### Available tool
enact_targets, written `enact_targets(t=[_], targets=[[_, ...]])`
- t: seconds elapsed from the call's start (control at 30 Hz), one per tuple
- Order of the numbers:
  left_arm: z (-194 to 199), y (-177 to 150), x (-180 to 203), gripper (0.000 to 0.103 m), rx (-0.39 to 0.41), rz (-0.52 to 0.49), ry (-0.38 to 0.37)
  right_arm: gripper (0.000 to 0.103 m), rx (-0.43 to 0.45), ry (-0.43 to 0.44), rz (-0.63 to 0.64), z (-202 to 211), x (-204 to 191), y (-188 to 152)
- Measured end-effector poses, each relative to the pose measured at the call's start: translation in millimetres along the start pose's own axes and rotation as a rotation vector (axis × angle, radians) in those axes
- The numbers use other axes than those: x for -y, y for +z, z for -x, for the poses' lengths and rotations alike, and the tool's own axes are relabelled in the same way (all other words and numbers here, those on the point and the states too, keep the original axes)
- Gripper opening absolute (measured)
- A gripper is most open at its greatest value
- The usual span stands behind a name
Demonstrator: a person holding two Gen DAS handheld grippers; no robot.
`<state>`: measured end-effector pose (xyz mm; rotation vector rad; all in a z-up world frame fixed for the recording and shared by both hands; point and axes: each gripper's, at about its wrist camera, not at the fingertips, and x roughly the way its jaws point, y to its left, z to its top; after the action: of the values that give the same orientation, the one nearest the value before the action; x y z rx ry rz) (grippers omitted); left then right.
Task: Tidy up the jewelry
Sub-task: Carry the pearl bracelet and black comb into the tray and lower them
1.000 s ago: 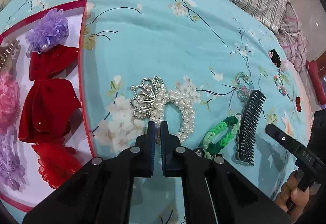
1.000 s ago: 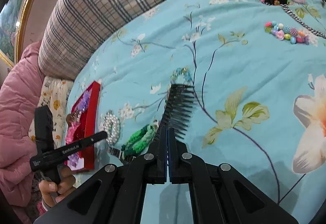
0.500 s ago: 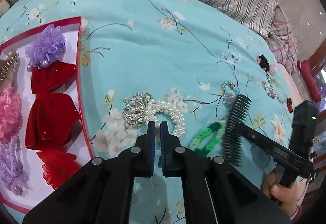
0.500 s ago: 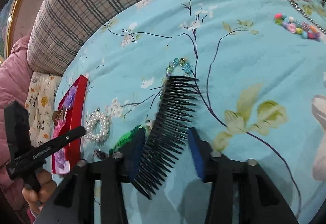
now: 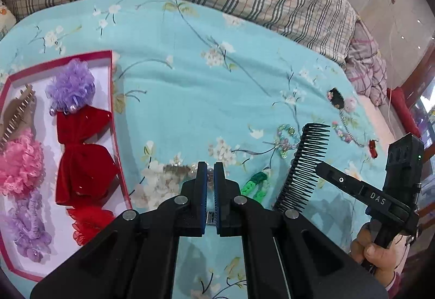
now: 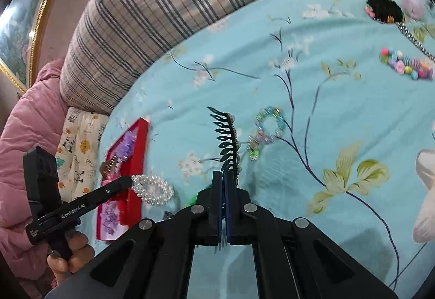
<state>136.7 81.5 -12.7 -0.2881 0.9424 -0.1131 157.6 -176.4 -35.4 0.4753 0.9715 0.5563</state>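
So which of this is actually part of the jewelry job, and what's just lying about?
Job: black comb in right gripper, pearl bracelet in left gripper, red tray, beaded bracelet, green braided hair tie.
Lying about: plaid pillow, pink jacket.

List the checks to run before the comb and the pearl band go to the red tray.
1. Right tool shut on black comb: ok.
2. Left tool shut on pearl band, which hangs from its tip: ok.
3. Comb free of the green braid beside it: cannot tell.
4. Red tray in view, on the left tool's left: ok.
5. Bare room in the tray for both pieces: cannot tell.
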Motion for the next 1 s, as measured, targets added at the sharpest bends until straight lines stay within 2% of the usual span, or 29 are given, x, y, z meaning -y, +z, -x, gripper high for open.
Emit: enact_targets(t=[0.47, 1.0], targets=[[59.6, 0.3, -22.9, 0.003, 0.101, 0.028, 0.026, 0.001, 0.004, 0.075, 0.067, 3.0, -46.9, 4.7], [123.8, -6.2, -97.3, 0.003, 0.207, 0.142, 0.129, 0.001, -0.092, 0.209, 0.195, -40.1, -140.2, -10.6]])
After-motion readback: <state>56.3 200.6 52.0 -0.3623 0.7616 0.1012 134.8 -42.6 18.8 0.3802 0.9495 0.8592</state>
